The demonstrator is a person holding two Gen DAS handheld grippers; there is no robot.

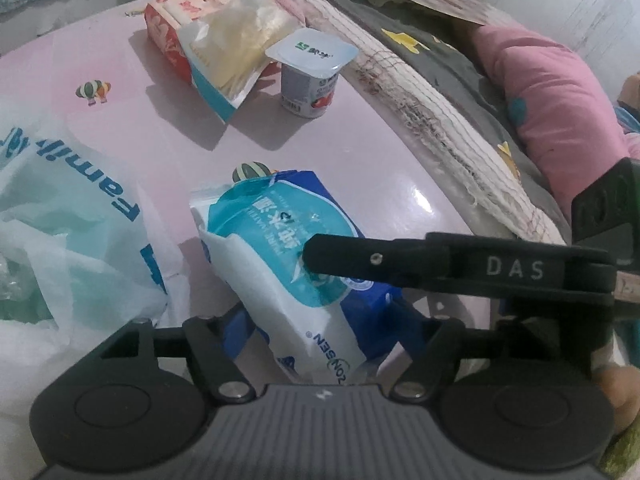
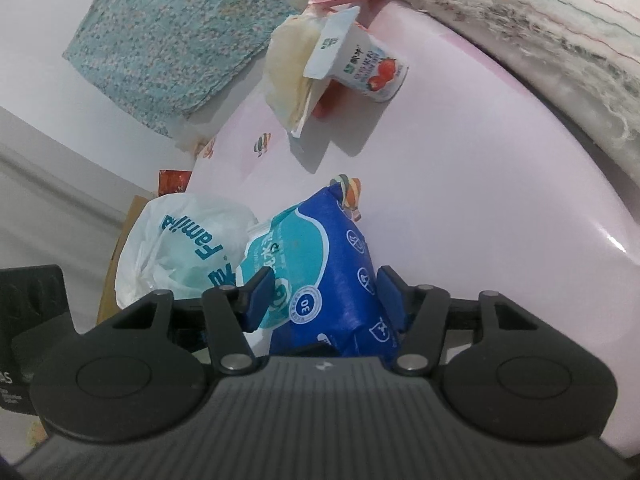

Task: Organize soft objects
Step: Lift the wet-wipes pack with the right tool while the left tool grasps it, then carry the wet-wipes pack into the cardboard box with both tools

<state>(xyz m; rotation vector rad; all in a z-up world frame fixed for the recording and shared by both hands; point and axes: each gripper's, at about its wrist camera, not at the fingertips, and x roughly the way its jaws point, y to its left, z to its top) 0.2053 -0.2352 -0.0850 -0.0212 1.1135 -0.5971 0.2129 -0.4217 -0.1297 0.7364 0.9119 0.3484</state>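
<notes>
A glossy pink tabletop (image 1: 380, 152) with balloon prints is carrying a blue-and-teal soft wipes pack (image 2: 332, 280). The right gripper (image 2: 320, 296) is pinching it; the left gripper (image 1: 320, 344) is straddling it, grip unclear. A white plastic bag (image 1: 60, 220) is lying beside, bedding (image 1: 540, 92) behind.

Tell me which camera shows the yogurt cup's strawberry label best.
The right wrist view: the yogurt cup faces it side-on, strawberries and print clear. The left wrist view shows mostly the foil lid, with just a strip of the label.
</notes>
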